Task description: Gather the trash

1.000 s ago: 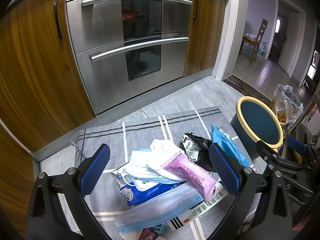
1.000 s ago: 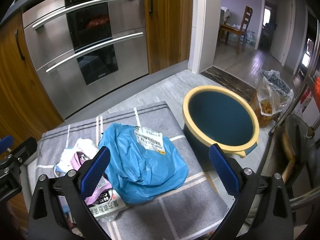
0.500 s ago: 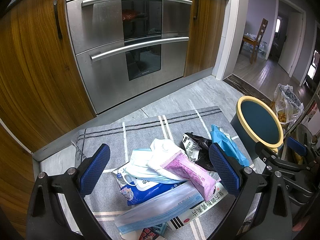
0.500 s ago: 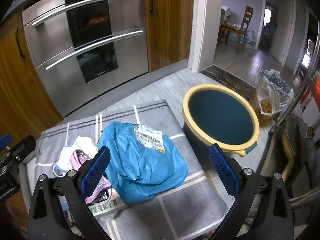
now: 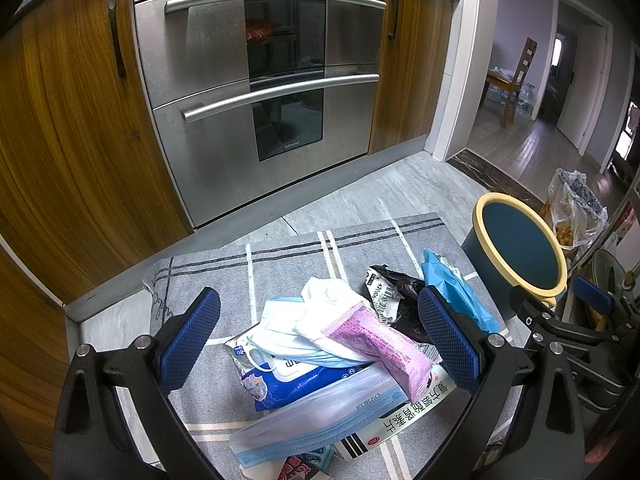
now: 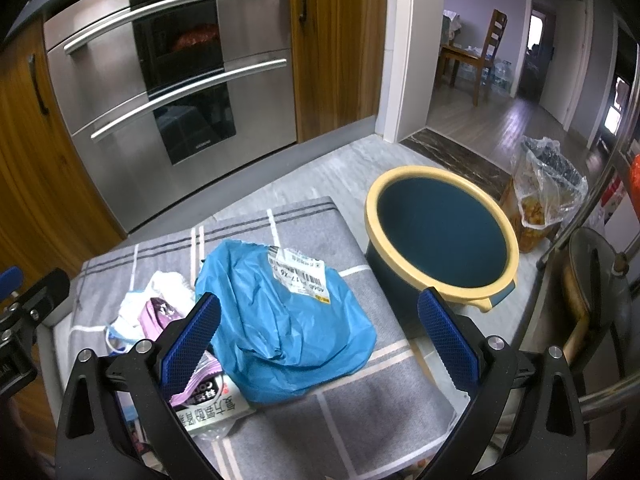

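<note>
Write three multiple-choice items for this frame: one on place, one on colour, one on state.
1. Where is the bin relative to the striped mat?
A. on the mat
B. on the floor off the mat's right edge
C. inside the oven

2. What colour is the bin's rim?
A. yellow
B. red
C. white

3. How do the jaws of the right gripper stand?
A. shut on the blue bag
B. shut on nothing
C. open

Key: 1 B, the bin stands on grey floor beside the mat; 2 A, a yellow ring tops the dark teal wall; 3 C, both pads are wide apart above the bag.
</note>
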A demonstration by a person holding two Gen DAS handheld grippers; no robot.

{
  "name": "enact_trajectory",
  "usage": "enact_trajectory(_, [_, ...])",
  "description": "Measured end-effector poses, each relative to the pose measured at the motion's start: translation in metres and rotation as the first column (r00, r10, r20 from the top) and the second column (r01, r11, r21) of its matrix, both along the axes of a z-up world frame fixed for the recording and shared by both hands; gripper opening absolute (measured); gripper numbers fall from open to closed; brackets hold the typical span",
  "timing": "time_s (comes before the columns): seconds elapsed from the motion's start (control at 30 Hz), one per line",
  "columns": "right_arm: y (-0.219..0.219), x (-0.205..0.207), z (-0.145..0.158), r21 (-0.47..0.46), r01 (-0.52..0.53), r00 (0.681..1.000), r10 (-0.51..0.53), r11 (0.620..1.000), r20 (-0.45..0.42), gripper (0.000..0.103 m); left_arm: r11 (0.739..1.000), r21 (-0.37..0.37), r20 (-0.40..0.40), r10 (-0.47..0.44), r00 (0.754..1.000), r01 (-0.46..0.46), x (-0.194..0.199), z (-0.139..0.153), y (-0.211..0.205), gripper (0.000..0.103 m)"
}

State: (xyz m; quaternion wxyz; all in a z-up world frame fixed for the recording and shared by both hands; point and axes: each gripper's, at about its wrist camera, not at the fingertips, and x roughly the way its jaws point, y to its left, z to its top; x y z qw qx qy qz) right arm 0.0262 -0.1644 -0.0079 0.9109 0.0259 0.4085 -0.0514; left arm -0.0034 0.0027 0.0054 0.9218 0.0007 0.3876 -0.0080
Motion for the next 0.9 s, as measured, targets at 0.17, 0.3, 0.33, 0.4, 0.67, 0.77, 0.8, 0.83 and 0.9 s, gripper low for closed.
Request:
enact_trajectory(0.17, [-0.001,0.000,-0.001,0.003,-0.002,1.000,0.002,1.000,-0.012,0.098,1.000,-0.001,0.000,0.000,1.000,0.000,0.000,-0.001,0.000,0.098])
enact_trajectory(0.3, [0.000,0.004,-0.002,0.017,-0.008,1.000,0.009,1.000,-0.023,0.098,1.000,-0.016,-0.008,-0.004,1.000,0.004,0.000,-0.003,0.001,0.098])
enact_trajectory(0.33, [-0.002,0.004,-0.002,0.035,-0.012,1.000,0.013,0.999,-0.022,0.098,1.000,-0.023,-0.012,-0.005,1.000,0.005,0.000,-0.004,0.002,0.098])
enact_trajectory(0.4, [-0.008,0.006,0.001,0.068,-0.005,1.000,0.006,0.998,-0.014,0.098,0.999,-0.053,-0.026,-0.012,1.000,0.010,0.001,-0.007,0.004,0.098])
enact_trajectory(0.67, [-0.021,0.026,0.004,0.104,-0.007,1.000,0.008,0.995,-0.011,0.098,0.999,0.002,-0.006,-0.040,0.999,0.040,0.011,-0.010,0.008,0.098])
enact_trajectory(0.77, [-0.023,0.038,0.002,0.128,-0.028,0.999,0.032,0.991,-0.029,0.098,0.999,0.008,0.000,-0.037,0.999,0.037,0.015,-0.011,0.015,0.098])
enact_trajectory(0.8, [-0.023,0.042,0.001,0.135,-0.029,0.999,0.033,0.990,-0.029,0.098,0.999,0.012,0.001,-0.035,0.999,0.035,0.016,-0.012,0.017,0.098])
enact_trajectory(0.83, [-0.021,0.044,0.000,0.141,-0.035,0.999,0.039,0.989,-0.025,0.098,0.999,0.018,0.000,-0.030,1.000,0.030,0.018,-0.013,0.020,0.098])
enact_trajectory(0.9, [-0.015,0.048,-0.005,0.163,-0.063,0.997,0.070,0.985,-0.034,0.098,0.999,0.033,-0.013,-0.004,1.000,0.004,0.023,-0.016,0.027,0.098])
